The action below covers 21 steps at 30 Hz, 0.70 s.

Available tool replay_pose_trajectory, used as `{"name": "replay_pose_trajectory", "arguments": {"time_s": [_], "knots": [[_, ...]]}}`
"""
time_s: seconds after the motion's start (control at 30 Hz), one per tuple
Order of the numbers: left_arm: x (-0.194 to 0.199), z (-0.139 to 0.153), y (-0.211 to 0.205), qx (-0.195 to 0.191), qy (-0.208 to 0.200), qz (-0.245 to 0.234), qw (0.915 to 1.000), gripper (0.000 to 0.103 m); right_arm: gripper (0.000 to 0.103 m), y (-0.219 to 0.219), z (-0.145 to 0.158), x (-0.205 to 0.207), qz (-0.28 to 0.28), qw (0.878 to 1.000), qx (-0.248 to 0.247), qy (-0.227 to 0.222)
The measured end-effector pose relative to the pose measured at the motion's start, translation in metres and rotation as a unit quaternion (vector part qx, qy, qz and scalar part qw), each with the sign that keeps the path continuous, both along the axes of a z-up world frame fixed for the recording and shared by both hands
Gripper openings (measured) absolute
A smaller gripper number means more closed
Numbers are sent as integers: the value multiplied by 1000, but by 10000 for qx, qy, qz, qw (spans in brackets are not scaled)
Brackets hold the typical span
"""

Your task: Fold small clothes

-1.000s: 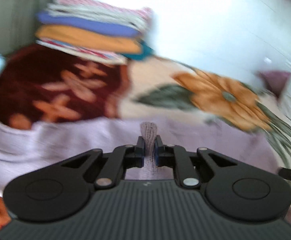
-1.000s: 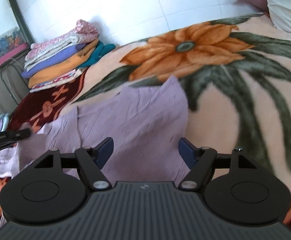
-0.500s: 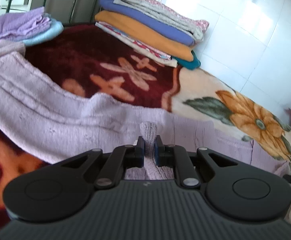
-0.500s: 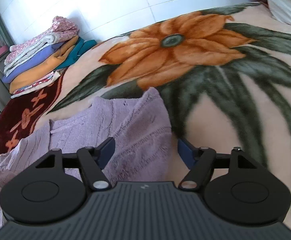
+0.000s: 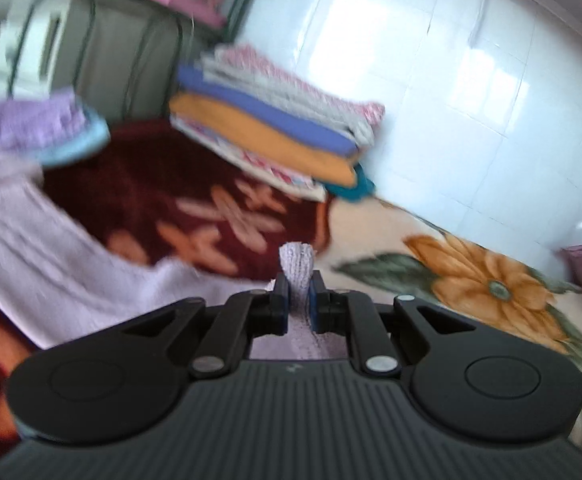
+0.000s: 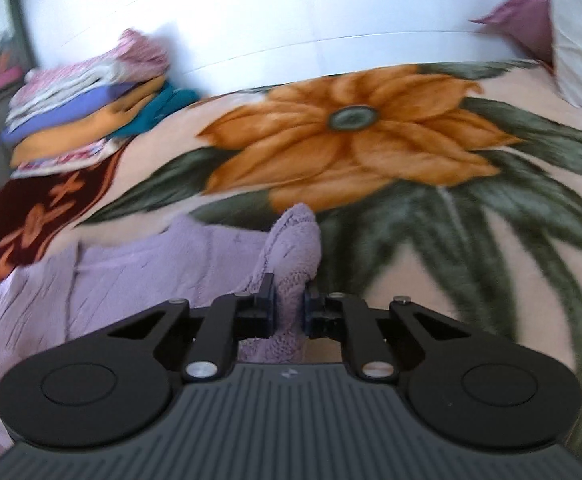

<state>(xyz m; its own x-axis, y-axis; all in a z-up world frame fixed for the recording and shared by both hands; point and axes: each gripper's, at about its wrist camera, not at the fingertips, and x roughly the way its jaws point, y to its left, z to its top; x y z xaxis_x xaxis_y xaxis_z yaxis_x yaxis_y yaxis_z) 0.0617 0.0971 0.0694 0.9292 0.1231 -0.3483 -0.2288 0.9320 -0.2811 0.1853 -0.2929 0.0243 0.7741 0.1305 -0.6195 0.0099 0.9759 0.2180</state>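
At the far left a small lilac-and-blue pile sits at the blanket's edge, and a stack of folded clothes stands against the tiled wall. The lilac knitted garment lies across the floral blanket, its far edge near the orange flower. The left gripper pinches a fold of it between nearly closed fingers; the right gripper likewise clamps a bunched corner. Bare blanket stretches rightward to the pillows.
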Motion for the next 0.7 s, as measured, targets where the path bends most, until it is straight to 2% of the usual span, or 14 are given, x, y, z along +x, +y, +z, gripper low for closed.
{"name": "replay_pose_trajectory", "arguments": {"time_s": [0.03, 0.1, 0.13, 0.23, 0.3, 0.37, 0.4, 0.47, 0.57, 0.63, 0.7], "knots": [[2, -2, -2, 150, 86, 70, 9998, 14, 14, -3, -4, 1, -112, 9999, 46, 7], [14, -15, -5, 365, 583, -83, 9976, 16, 14, -10, -12, 2, -270, 9994, 229, 31], [20, -25, -4, 394, 899, -187, 9950, 16, 14, -12, -15, 3, -305, 9990, 324, 37], [23, -45, 2, 260, 1405, -219, 9895, 20, 15, -17, -17, 2, -255, 9988, 408, 62], [18, -47, 11, 112, 1372, -297, 9900, 23, 21, -19, -15, 2, -172, 9988, 436, 128], [11, -43, 20, 56, 1285, -430, 9908, 30, 39, -20, -9, -2, -118, 9989, 427, 157], [6, -41, 23, 86, 1242, -450, 9912, 34, 44, -21, -5, -6, -144, 9990, 378, 167], [2, -31, 30, 194, 1094, -451, 9928, 35, 59, -21, 4, -15, -102, 9994, 309, 132], [6, -18, 34, 338, 1029, -554, 9926, 36, 61, -20, 18, -33, 137, 9996, 232, 72], [18, -13, 36, 416, 1143, -603, 9907, 36, 61, -16, 26, -46, 315, 9993, 121, 143], [33, -15, 37, 413, 1271, -850, 9874, 36, 61, -10, 33, -61, 533, 9984, 3, 168]]}}
